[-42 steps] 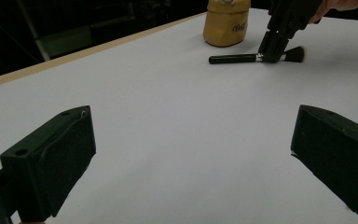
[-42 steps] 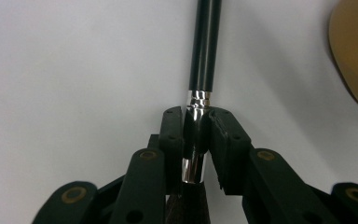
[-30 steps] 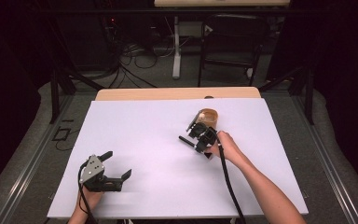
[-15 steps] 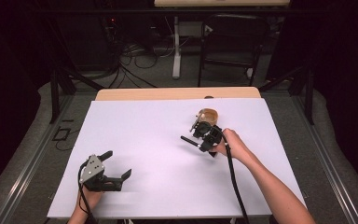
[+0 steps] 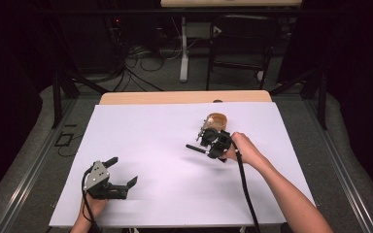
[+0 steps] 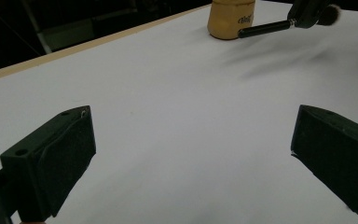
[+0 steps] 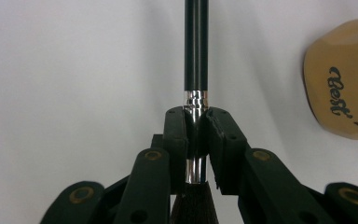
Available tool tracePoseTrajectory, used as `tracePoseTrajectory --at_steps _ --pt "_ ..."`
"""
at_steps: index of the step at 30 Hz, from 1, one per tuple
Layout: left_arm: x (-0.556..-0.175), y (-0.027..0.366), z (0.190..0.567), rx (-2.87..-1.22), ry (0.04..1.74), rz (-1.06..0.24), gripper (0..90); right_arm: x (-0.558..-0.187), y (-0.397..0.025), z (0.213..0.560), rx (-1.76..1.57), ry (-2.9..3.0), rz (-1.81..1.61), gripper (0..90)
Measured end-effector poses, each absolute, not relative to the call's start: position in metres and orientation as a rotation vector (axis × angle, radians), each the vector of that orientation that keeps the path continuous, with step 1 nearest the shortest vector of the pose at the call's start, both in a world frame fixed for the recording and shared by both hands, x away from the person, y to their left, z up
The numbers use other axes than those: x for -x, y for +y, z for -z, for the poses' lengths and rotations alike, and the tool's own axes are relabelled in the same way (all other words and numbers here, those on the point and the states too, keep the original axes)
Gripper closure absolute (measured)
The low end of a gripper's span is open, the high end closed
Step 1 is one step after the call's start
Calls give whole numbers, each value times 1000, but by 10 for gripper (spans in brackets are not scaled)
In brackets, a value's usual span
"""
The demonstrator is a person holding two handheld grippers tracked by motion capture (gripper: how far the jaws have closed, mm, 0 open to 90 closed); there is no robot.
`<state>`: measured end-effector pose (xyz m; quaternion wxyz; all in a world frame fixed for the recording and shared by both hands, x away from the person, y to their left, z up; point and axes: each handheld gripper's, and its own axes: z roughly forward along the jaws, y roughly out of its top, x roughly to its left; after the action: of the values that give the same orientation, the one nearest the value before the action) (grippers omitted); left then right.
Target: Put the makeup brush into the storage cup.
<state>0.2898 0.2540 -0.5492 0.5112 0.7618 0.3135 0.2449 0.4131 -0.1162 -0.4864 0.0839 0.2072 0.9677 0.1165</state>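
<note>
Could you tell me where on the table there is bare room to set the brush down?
The white sheet is bare between the left gripper and the right gripper, and along its far left. It is crowded only by the wooden cup, where the right gripper holds the brush.

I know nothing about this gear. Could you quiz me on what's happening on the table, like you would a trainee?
1. True or false: the left tool holds something.
2. The right tool grips the brush by: A its bristles, B its silver collar, C its handle tip.
3. What stands just beyond the right tool on the white table?

Key: 1 false, its jaws stand open and bare. 2 B. 3 a wooden cup.
</note>
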Motion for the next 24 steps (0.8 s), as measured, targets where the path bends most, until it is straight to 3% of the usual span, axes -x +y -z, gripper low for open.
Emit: tracePoseTrajectory --at_steps 24 --pt "-291 253 550 -1845 754 -588 0 -382 -108 478 -397 2904 -461 781"
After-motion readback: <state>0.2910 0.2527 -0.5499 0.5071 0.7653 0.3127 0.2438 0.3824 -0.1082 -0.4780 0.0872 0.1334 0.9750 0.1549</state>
